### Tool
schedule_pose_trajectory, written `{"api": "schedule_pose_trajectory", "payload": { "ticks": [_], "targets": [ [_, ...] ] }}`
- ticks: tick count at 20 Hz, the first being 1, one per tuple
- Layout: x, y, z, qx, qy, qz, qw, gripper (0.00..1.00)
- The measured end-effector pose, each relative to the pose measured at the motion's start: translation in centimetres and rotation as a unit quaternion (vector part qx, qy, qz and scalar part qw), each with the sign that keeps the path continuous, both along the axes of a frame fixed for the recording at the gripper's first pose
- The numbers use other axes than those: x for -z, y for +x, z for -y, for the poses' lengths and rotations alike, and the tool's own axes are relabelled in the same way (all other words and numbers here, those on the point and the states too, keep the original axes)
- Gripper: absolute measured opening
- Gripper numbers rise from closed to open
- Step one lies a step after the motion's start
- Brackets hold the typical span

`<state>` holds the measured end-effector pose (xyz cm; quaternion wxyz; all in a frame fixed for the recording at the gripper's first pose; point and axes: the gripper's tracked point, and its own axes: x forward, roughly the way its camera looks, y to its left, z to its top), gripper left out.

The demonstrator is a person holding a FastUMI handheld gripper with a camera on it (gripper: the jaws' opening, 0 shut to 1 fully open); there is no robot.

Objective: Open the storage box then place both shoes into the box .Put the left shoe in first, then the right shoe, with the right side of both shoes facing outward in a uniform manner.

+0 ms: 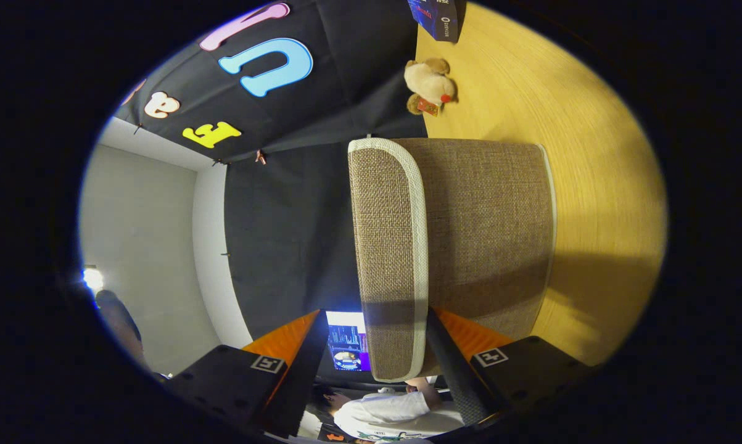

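We hold the gripper rolled sideways, its fingers spread open around the white-trimmed lid edge of the woven brown storage box, not squeezing it. The box sits on a wooden table. Beyond it lie a plush toy and a dark carton. A person in a white shirt shows behind the fingers.

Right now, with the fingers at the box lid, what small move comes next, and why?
Probably close the gripper on the lid of the storage box, then lift. The white-trimmed lid edge sits between the open fingers, one finger on each side, and the lid is on the box, so no shoe can go in yet.
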<state>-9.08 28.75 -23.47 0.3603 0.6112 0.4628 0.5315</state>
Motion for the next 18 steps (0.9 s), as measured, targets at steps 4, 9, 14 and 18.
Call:
{"api": "schedule_pose_trajectory", "payload": {
  "ticks": [4,9,14,18],
  "targets": [
    [0.4,-0.2,-0.3,-0.004,-0.019,-0.004,1.0,0.39],
    [-5.5,-0.6,1.5,0.039,0.043,0.037,0.998,0.05],
    [-10.0,0.3,0.6,0.09,0.027,0.065,0.993,0.05],
    [-14.6,0.9,-1.4,0.119,0.013,0.078,0.99,0.05]
  ]
}}
